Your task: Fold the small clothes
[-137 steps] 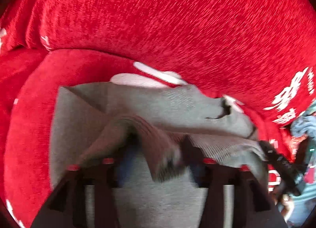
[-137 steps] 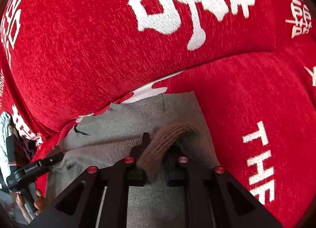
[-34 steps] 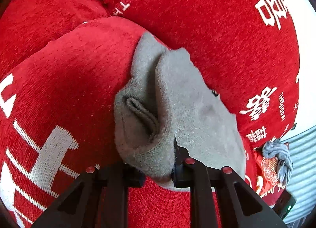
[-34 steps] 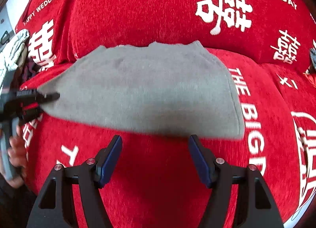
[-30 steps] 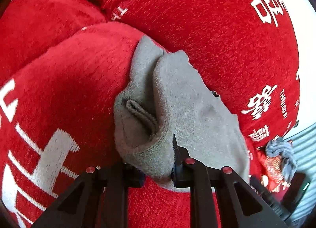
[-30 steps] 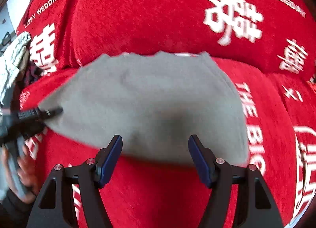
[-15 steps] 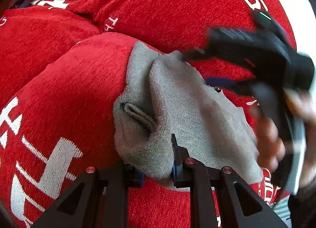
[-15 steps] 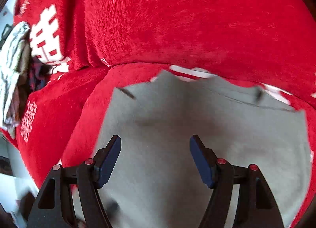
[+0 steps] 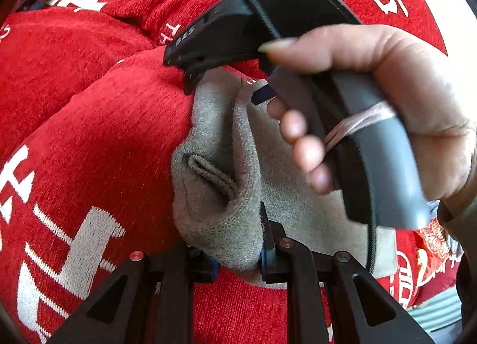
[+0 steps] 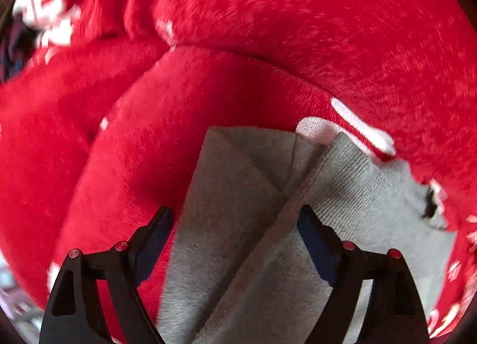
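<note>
Grey garment (image 9: pixel 214 171) lies on the red sofa cushion (image 9: pixel 98 147), up toward the cushion's back edge under the backrest. Left claw (image 9: pixel 238 257) pinched tight on a bunched, folded corner of it. Right claw (image 10: pixel 235 242) hangs over the cloth, jaws wide and just opened further, straddling a diagonal folded flap; pads not pressing, nothing held.

Risk: if the right claw closes here it may catch only the top flap, or drag the red cover with it, and the fold skews. Left pinch is on a thick wad; a tug could slip it.

Left view shows the person's hand (image 9: pixel 387 111) on the right tool's handle; right view alone shows the flap and a small hole (image 10: pixel 430 204) near the garment's far edge.
</note>
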{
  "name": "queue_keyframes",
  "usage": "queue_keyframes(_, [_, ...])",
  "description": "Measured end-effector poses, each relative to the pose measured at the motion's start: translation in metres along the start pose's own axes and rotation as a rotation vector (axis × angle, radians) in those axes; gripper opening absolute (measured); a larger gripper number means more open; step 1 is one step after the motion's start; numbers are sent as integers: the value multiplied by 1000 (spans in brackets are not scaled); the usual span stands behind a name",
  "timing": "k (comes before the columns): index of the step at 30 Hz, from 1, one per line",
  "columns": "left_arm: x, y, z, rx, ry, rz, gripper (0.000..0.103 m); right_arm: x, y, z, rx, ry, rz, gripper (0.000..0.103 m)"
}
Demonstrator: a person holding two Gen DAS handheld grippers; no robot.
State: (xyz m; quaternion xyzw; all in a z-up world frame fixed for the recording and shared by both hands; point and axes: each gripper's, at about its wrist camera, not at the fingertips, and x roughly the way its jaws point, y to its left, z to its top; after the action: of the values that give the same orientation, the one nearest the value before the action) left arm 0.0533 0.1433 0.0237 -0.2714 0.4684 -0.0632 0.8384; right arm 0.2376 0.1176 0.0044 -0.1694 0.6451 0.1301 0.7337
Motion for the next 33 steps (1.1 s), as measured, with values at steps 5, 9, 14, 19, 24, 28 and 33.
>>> queue_keyframes(5, [-2,-1,0,14,-4,12,21,-8,-20,-7,39,-26,-7,33])
queue_keyframes(9, [-4,-9,-2,48,-14,46,21,-15,-32,-13,53,-55,77,25])
queue_keyframes(14, [-6,-15,-5,80,-27,78,20,-21,-49,-15,63,-90,147,23])
queue_keyframes(19, [-23,-34,-13,159,-70,140,20,-42,-64,-19,73,-134,214,23])
queue_keyframes(24, [-36,-52,-16,207,-94,178,19,-63,-88,-27,92,-169,276,23])
queue_keyframes(28, [-46,-69,-16,245,-106,207,19,-77,-105,-33,115,-191,323,23])
queue_keyframes(33, [-58,-97,-17,300,-130,237,19,-94,-126,-41,135,-224,370,22])
